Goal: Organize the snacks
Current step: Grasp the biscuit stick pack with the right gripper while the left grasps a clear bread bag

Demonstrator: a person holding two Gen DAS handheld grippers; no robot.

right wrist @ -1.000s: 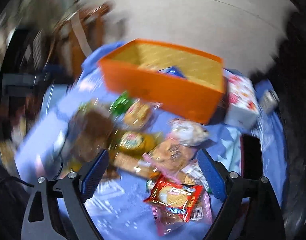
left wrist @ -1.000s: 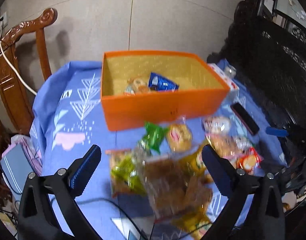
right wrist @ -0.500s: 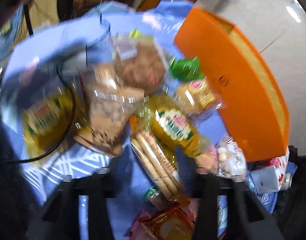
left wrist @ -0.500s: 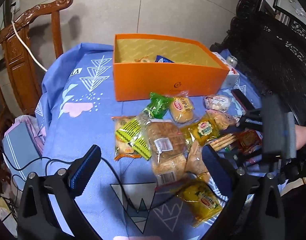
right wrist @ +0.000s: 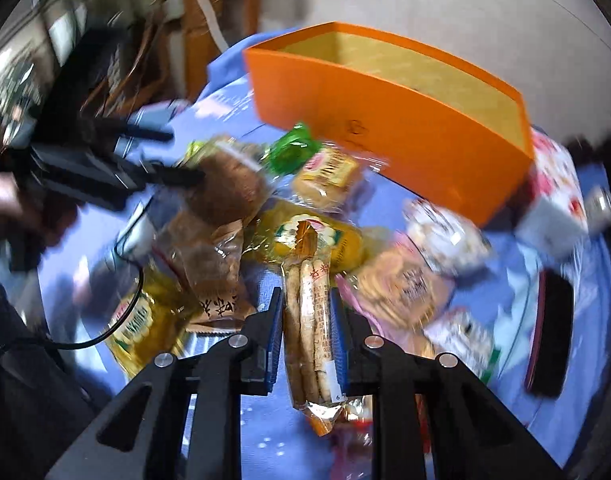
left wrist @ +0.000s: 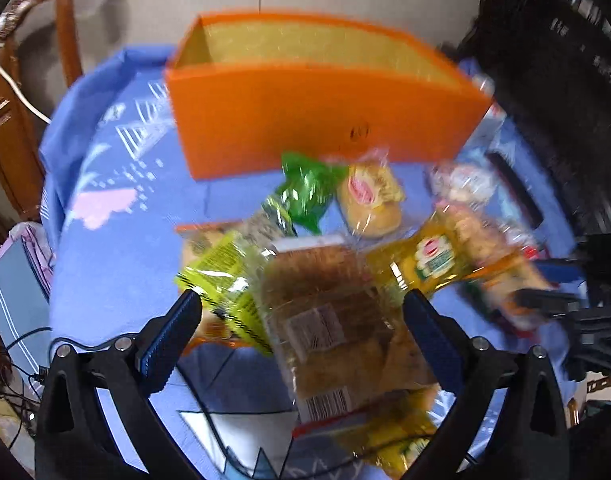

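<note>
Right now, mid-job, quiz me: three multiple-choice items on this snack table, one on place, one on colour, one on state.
1. Where does the green packet lie?
A. inside the box
B. on the cloth in front of the box
C. on the chair

2. What colour is the box outside?
A. orange
B. white
C. black

3. How are the right gripper's jaws?
A. wide open, empty
B. out of view
C. shut on the biscuit sleeve

Answers: 1 B, it sits below the box's front wall; 2 A, its walls are orange; 3 C, both pads press the sleeve.
</note>
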